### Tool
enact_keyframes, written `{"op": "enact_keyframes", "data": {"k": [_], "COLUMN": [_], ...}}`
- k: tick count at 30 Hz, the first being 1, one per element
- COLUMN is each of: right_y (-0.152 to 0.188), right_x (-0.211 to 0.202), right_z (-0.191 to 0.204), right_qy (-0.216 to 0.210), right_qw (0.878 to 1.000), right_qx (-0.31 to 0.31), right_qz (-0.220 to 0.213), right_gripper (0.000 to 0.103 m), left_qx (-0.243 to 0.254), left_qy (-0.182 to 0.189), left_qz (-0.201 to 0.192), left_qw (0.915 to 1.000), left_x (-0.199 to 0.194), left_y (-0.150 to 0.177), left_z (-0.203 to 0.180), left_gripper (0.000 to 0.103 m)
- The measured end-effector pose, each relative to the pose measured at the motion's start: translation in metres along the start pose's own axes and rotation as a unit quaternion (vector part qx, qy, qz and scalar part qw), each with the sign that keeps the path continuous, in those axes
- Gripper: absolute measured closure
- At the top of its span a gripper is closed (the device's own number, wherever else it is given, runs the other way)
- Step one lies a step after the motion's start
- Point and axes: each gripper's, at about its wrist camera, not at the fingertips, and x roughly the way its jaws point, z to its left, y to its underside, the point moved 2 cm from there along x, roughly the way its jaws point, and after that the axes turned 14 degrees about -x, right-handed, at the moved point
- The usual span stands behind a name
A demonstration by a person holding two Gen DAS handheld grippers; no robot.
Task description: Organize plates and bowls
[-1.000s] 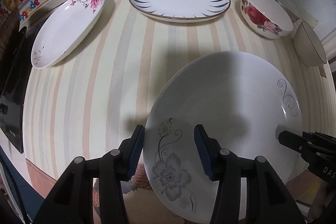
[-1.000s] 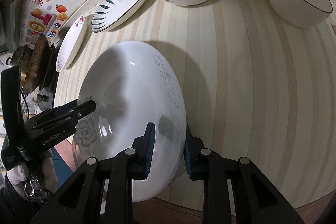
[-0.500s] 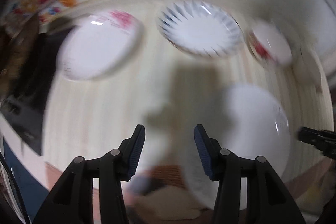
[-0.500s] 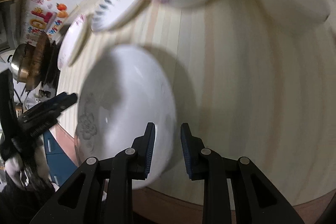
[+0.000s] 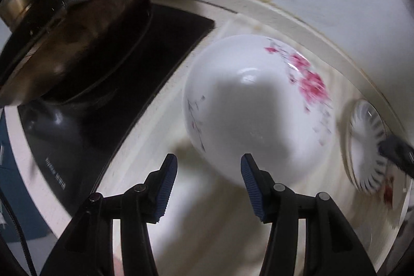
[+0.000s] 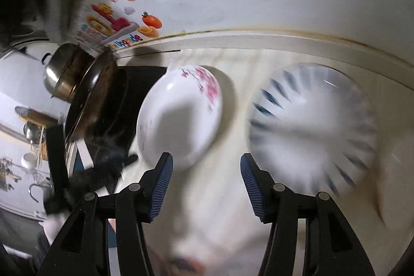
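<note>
Both claws, left (image 5: 208, 176) and right (image 6: 205, 176), gape empty. The pink plate (image 5: 258, 110) lies on the table (image 5: 207, 224) beside the stove (image 5: 124, 74): glazed, stiff, slippery, breakable; best pinched at its near rim.

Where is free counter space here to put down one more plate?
Bare counter lies in front of the pink plate and blue plate. The strip between them is narrow. Left is crowded: stove with wok.

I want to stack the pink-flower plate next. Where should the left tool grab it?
Probably the near rim of the pink-flower plate, approached low from the front. It lies flat and shallow with a thin raised edge, the black cooktop crowds one side, and the left tool is open, facing that rim.
</note>
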Motion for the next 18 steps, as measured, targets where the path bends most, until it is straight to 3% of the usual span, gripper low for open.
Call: {"op": "enact_keyframes", "data": {"k": [6,8,9,10,18], "right_y": [-0.058,-0.063,-0.065,-0.064,-0.051], "right_x": [0.091,0.115,0.127,0.133,0.116], "right_z": [-0.011,-0.02,-0.023,-0.026,-0.021], "right_qy": [0.027,0.028,0.028,0.028,0.04], "right_qw": [0.998,0.997,0.996,0.996,0.997], "right_qx": [-0.013,-0.01,-0.009,-0.012,-0.04], "right_qz": [0.057,0.075,0.085,0.088,0.057], "right_gripper": [0.048,0.06,0.071,0.079,0.081], "left_qx": [-0.011,-0.003,-0.002,-0.001,0.028], "left_qy": [0.011,0.024,0.029,0.028,0.033], "left_qz": [0.03,0.035,0.034,0.026,0.003], "left_qw": [0.9994,0.9991,0.999,0.9993,0.9991], "left_x": [0.035,0.045,0.046,0.046,0.034], "left_y": [-0.023,-0.028,-0.03,-0.031,-0.023], "left_z": [0.003,0.001,0.001,0.001,-0.001], "left_gripper": [0.054,0.057,0.071,0.072,0.072]}}
